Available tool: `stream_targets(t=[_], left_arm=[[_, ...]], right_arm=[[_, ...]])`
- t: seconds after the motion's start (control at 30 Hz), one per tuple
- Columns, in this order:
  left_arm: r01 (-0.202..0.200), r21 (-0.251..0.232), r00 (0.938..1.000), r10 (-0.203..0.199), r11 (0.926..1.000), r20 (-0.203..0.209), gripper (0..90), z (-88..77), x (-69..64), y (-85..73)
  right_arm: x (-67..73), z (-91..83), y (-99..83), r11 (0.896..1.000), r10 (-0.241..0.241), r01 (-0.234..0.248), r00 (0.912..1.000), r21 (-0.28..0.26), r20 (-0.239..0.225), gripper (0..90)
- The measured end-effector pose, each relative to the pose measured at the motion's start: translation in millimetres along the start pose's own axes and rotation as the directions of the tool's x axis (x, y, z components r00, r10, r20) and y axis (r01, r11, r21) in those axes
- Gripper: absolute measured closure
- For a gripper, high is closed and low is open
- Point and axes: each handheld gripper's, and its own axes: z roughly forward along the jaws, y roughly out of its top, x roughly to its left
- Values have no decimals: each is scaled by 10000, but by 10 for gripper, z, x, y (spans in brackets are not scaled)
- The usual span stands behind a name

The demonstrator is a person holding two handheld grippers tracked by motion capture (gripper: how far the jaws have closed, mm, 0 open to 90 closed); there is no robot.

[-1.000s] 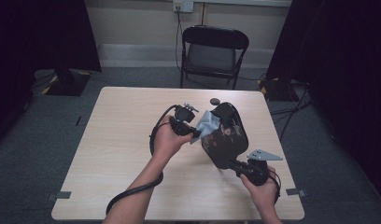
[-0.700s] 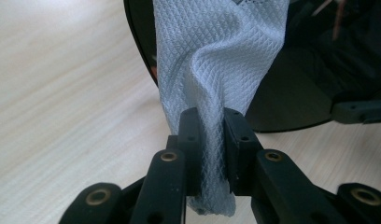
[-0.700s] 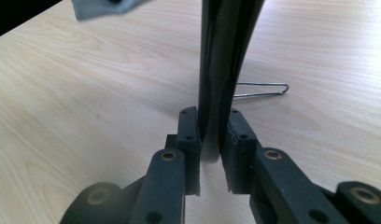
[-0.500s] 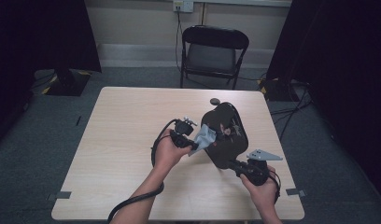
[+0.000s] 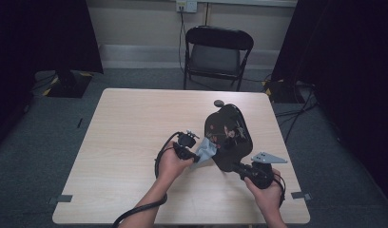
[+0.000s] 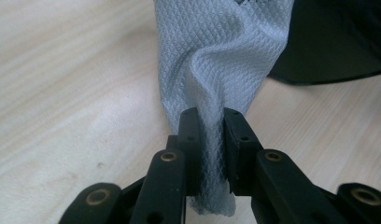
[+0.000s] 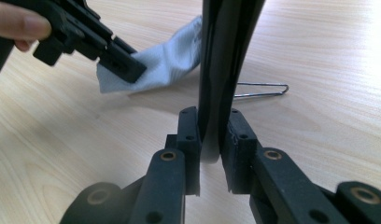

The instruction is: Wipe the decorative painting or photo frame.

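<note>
**Table holdings: pan, cloth, two grippers**

Wooden table (image 5: 135, 142): pale, square. Folding chair (image 5: 216, 52): black, beyond the table at 12 o'clock. Black frying pan (image 5: 227, 137): tipped up on edge at the table's 3 o'clock side, its handle clamped between the closed jaws of the right gripper (image 7: 211, 135) at 5 o'clock. Grey cloth (image 6: 221, 60): waffle-textured, touching the pan's face, pinched tight in the closed jaws of the left gripper (image 6: 212, 140). Thin wire loop (image 7: 261, 90): lying just beyond the pan.
</note>
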Motion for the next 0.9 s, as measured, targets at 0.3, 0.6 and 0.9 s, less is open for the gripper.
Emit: stream_targets(t=[0.3,0.6,0.9], left_arm=[[47,210,10000,-47,9998,2,789,99,-14,-110],[-96,51,9999,97,9999,-91,788,-133,-15,-26],[-316,-669,9991,297,9973,-292,789,-661,-30,236]], right_arm=[[-3,1,2,10000,-5,5,10000,9,-9,791],[-2,2,3,10000,-2,2,10000,28,-5,791],[2,2,4,10000,11,-11,10000,33,9,792]])
